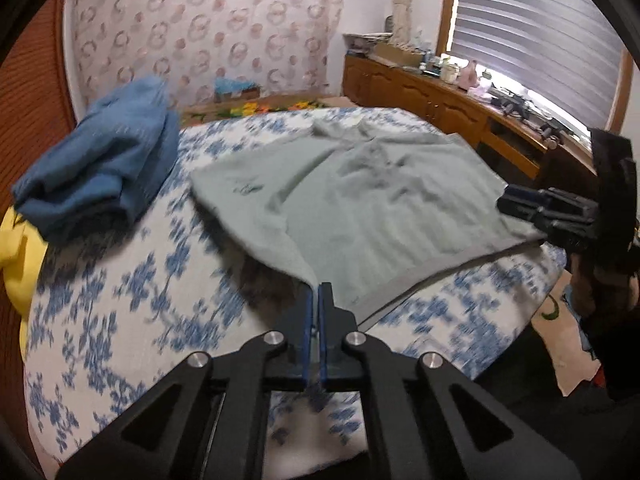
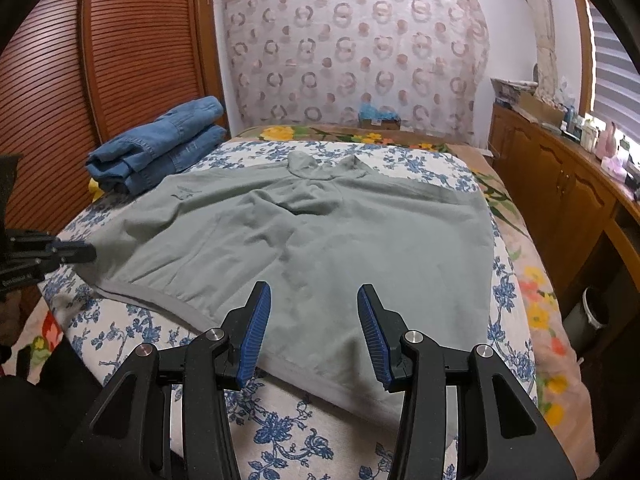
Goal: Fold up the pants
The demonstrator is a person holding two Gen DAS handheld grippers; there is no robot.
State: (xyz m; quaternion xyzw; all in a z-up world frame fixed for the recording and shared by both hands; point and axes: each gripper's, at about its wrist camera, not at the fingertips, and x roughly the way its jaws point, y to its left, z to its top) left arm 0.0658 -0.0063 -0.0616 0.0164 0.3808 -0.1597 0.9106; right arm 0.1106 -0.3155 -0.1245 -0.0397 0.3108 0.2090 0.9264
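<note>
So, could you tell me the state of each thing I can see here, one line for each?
Grey-green pants: spread flat on the bed, wrinkled, not yet folded.
Left gripper: shut on the waistband corner of the pants.
Right gripper: open over the pants, holding nothing.
Blue jeans: folded, lying at the bed's far left.
Bed cover: spread under the pants.
Window blind: lowered.

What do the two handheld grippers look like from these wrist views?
Both are matte black linkage grippers with triangular cutouts and silver pivot pins. The right gripper carries ribbed blue rubber pads on its fingers; the left gripper shows thin blue pad edges. No cables or sleeves are clearly visible.
</note>
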